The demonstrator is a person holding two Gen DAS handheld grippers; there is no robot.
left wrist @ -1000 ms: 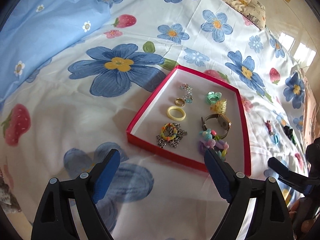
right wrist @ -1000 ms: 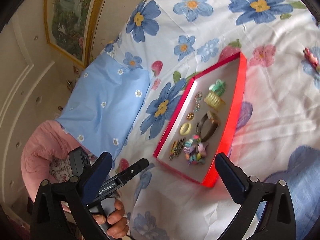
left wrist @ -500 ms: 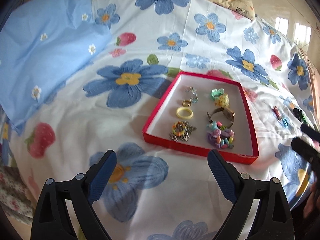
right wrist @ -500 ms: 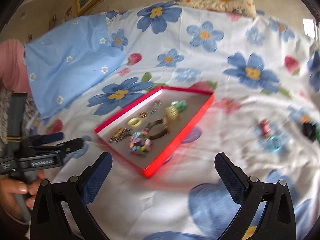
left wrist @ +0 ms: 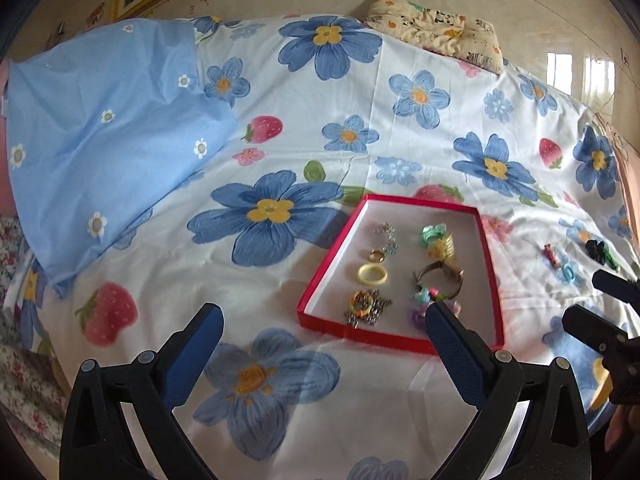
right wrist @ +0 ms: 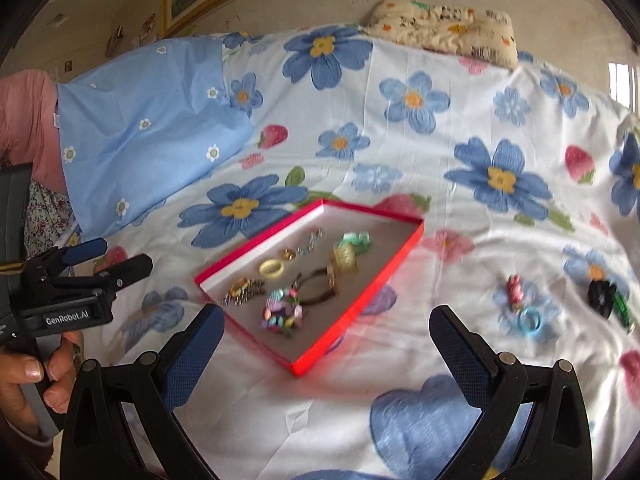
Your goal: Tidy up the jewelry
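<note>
A shallow red tray (left wrist: 326,276) (right wrist: 360,304) lies on the flowered bedsheet and holds several pieces: a cream ring (left wrist: 372,274), a watch (left wrist: 440,276), a beaded bracelet (right wrist: 282,314), a gold cuff (right wrist: 343,258). Loose on the sheet to the right lie a red piece (right wrist: 515,289), a blue ring (right wrist: 529,323) and a black and green piece (right wrist: 606,300). My left gripper (left wrist: 320,336) is open and empty, held back from the tray's near edge. My right gripper (right wrist: 326,336) is open and empty, above the tray's near right corner.
A light blue pillow (left wrist: 100,140) lies at the left. A patterned cushion (left wrist: 436,36) sits at the far edge against the wall. The left gripper and the hand holding it show in the right wrist view (right wrist: 64,288).
Both grippers have pulled back and up from the tray, so more of the bed shows. The right view has swung round to face the tray squarely. Both stay open.
</note>
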